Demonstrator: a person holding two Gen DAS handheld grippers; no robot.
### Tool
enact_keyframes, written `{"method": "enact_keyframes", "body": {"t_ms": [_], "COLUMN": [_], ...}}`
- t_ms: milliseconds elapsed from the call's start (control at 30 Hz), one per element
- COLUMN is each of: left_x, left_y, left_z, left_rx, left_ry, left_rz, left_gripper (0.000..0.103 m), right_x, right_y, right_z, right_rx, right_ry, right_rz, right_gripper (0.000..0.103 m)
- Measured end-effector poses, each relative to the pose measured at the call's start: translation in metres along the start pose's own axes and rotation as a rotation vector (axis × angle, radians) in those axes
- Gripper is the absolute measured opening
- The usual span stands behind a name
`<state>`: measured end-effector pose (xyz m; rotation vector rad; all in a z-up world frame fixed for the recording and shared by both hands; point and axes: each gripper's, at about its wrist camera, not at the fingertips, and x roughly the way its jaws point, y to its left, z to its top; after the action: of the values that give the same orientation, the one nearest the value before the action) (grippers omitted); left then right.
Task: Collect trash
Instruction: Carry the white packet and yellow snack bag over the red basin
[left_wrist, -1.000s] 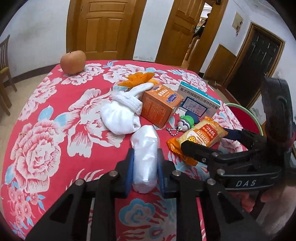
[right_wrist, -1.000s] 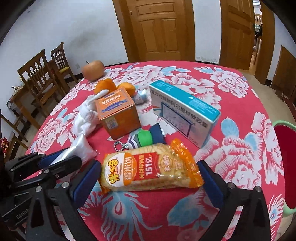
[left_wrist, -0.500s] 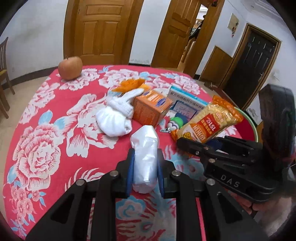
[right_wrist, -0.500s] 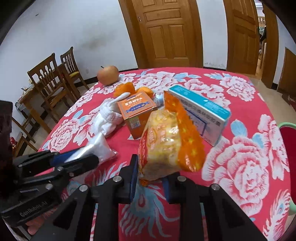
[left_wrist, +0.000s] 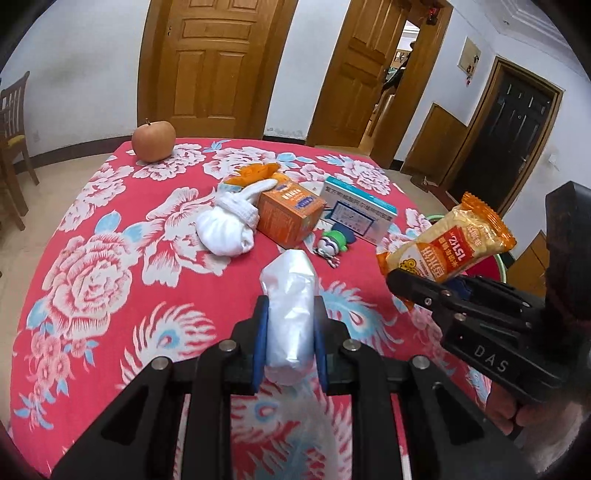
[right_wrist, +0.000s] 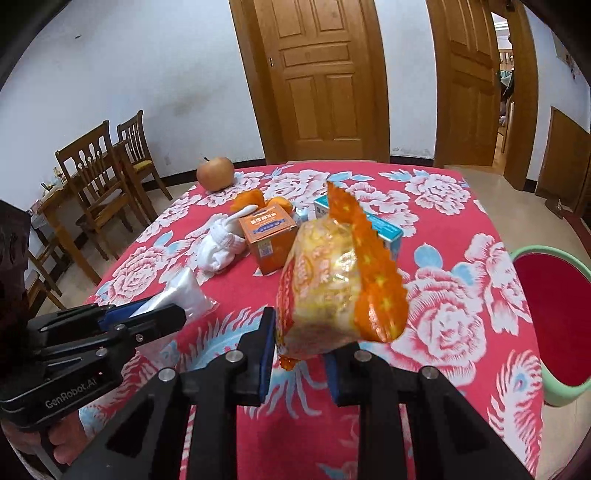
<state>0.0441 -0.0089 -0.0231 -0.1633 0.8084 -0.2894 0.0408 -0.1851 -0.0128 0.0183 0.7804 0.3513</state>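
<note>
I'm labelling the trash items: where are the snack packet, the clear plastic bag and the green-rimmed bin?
snack packet (right_wrist: 325, 280): right wrist view, on its yellow middle.
clear plastic bag (left_wrist: 290, 306): left wrist view, on its crumpled body between the pads.
green-rimmed bin (right_wrist: 532, 254): right wrist view, on its near rim.

Even daylight (fisheye-bent, dark corners)

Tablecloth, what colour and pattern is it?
The tablecloth is red with big white and blue flowers, clearest in the left wrist view.
</note>
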Motion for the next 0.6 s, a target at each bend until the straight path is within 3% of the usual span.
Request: {"method": "enact_keyframes", "body": {"t_ms": [600], "left_x": [-0.042], "left_y": [-0.044], "left_z": [-0.032], "left_rx": [0.011], "left_ry": [-0.068], "left_rz": [0.031], "left_gripper": [0.021], "right_x": [-0.063], "right_y": [0.0], "right_z": [-0.035], "right_rx": [-0.005], "right_ry": [-0.061], "right_rz": [-0.03], "right_gripper": [0.026]}}
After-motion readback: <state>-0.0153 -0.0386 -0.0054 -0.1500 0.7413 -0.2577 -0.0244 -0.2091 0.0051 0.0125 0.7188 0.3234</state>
